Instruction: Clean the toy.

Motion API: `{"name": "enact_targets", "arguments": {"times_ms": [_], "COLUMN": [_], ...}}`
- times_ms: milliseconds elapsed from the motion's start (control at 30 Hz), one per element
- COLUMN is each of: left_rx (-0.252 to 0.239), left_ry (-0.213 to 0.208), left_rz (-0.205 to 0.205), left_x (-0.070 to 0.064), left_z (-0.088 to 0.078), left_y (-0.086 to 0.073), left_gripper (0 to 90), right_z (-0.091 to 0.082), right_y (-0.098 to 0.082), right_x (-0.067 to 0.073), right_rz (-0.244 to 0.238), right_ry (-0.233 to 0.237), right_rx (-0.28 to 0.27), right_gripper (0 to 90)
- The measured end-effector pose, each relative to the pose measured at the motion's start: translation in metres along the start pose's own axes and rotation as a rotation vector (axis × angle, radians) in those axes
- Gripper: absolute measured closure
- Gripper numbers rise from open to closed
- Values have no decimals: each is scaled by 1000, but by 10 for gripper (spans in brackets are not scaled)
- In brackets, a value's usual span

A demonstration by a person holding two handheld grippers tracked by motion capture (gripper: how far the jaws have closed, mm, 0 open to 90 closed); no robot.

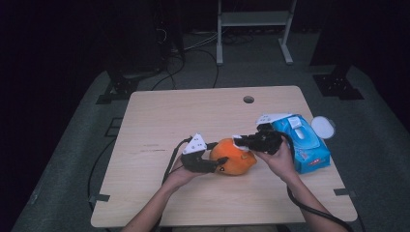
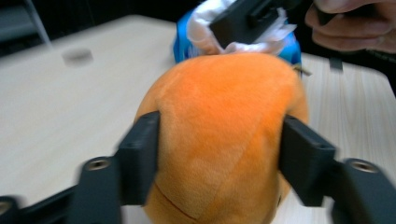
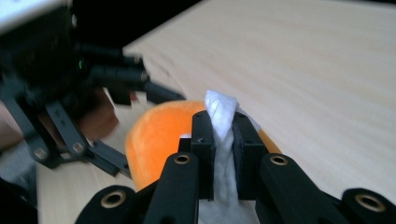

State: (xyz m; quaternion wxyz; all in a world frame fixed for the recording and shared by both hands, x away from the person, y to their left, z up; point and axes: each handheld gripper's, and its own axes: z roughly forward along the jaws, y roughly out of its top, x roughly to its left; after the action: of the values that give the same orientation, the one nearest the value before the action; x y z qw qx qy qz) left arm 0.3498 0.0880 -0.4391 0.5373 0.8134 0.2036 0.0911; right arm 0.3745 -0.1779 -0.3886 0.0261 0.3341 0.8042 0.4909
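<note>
You're mid-wipe: left tongs clamp the orange plush toy near the table's middle, toward the front edge; right tongs pinch a white wet wipe over it. Next, rub the wipe across the plush, holding it steady. One plush, one wipe, one blue wipes pack, one white lid.

It looks like a lab or test room. A bare wooden table stands on grey floor mats. Cables and a metal frame sit in the dark behind.
</note>
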Motion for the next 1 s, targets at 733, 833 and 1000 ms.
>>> {"name": "enact_targets", "arguments": {"times_ms": [733, 833, 1000], "left_rx": [28, 34, 33], "left_ry": [-10, -26, -25], "left_rz": [-25, -18, 22], "left_x": [-23, -23, -26], "left_z": [-11, -10, -9], "left_y": [-23, -25, -22], "left_gripper": [64, 75, 114], "right_z": [-32, -33, -25], "right_y": [-70, -72, -60], "right_x": [31, 32, 55], "right_rz": [-107, -99, -172], "right_ry": [-79, -72, -37], "right_rx": [-31, -40, -75], "right_gripper": [803, 802, 800]}}
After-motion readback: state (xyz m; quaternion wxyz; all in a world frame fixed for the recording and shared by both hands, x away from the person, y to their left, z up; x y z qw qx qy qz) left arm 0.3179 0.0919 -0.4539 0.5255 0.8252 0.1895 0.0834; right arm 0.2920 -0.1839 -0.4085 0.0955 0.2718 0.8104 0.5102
